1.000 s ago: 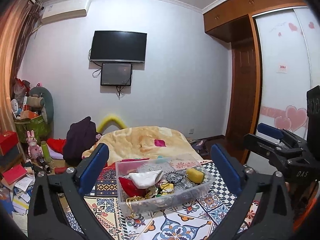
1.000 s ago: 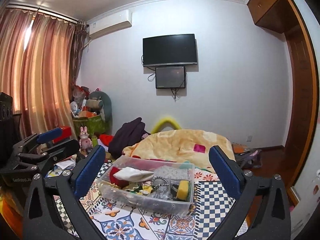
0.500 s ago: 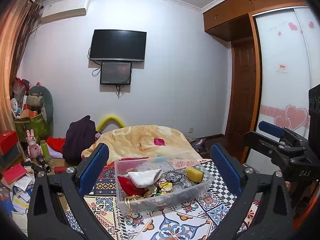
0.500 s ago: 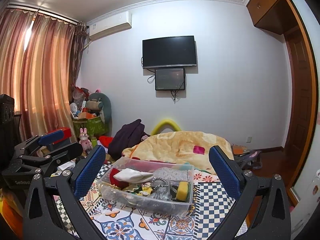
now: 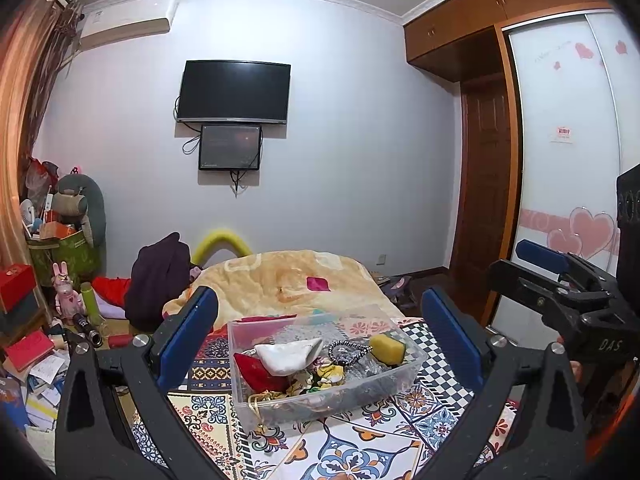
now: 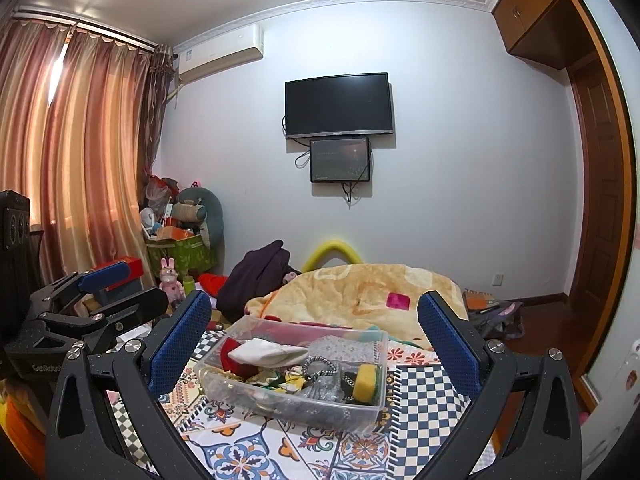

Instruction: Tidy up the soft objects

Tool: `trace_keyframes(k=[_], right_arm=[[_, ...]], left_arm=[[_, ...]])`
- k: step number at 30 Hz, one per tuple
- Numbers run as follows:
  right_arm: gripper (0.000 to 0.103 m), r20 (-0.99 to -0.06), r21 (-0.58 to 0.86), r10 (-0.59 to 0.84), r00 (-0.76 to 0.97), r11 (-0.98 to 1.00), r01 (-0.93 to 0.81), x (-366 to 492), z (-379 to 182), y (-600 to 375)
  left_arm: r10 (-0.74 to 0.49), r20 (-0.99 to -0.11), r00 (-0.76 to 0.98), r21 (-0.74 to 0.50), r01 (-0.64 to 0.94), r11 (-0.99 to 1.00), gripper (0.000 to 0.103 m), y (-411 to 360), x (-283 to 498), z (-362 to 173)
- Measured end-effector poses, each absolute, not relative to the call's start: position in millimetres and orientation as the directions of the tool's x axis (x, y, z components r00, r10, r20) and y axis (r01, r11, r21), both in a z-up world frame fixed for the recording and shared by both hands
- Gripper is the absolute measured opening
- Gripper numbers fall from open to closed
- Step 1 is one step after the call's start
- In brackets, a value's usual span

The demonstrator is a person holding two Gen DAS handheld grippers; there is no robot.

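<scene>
On a patterned cloth (image 5: 352,452) at the foot of a bed, a clear bin (image 5: 408,376) sits packed with soft odds and ends: a white cloth (image 5: 286,354) draped over a red one (image 5: 256,374), a yellow sponge (image 5: 387,348) at the far right corner, and a beaded loop (image 5: 348,350) between them. The left gripper (image 5: 320,338) hovers short of the bin, its blue pads spread wide with nothing between them. The right gripper (image 6: 314,338) hangs beside it, likewise spread and bare, with the bin (image 6: 374,408) framed between its fingers; neither tool touches the bin. What lies at the bin's bottom, under crumpled clear plastic, is hard to make out. Beyond it a yellow blanket (image 6: 360,292) covers the bed, with a dark jacket (image 6: 256,276) heaped at its left. A TV (image 6: 338,106) hangs on the far wall.
</scene>
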State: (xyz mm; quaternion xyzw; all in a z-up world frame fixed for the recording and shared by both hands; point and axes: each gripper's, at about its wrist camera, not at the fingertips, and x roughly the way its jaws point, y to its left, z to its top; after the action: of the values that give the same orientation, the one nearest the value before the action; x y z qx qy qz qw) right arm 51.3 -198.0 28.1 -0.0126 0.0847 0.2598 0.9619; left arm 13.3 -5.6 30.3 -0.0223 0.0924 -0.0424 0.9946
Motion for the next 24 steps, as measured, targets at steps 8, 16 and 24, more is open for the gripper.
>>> trace_keyframes(k=[8,16,24], right_arm=[[0.103,-0.165,0.019,0.497,0.852,0.865,-0.501,50.7,31.5,-198.7],[0.103,-0.164,0.023,0.494,0.854,0.867,-0.497,49.4,32.4,-199.2],[0.103,-0.166,0.029,0.493,0.854,0.868,-0.495,50.8,30.7,-199.5]], left_arm=[[-0.098,-0.182,0.978,-0.048,0.090,0.995,0.103,-6.7,13.5,30.6],[-0.109,-0.182,0.977,-0.048,0.102,0.994,0.103,-6.2,12.9,30.0],[-0.120,-0.196,0.973,-0.058,0.110,0.992,0.103,-4.9,14.4,29.5]])
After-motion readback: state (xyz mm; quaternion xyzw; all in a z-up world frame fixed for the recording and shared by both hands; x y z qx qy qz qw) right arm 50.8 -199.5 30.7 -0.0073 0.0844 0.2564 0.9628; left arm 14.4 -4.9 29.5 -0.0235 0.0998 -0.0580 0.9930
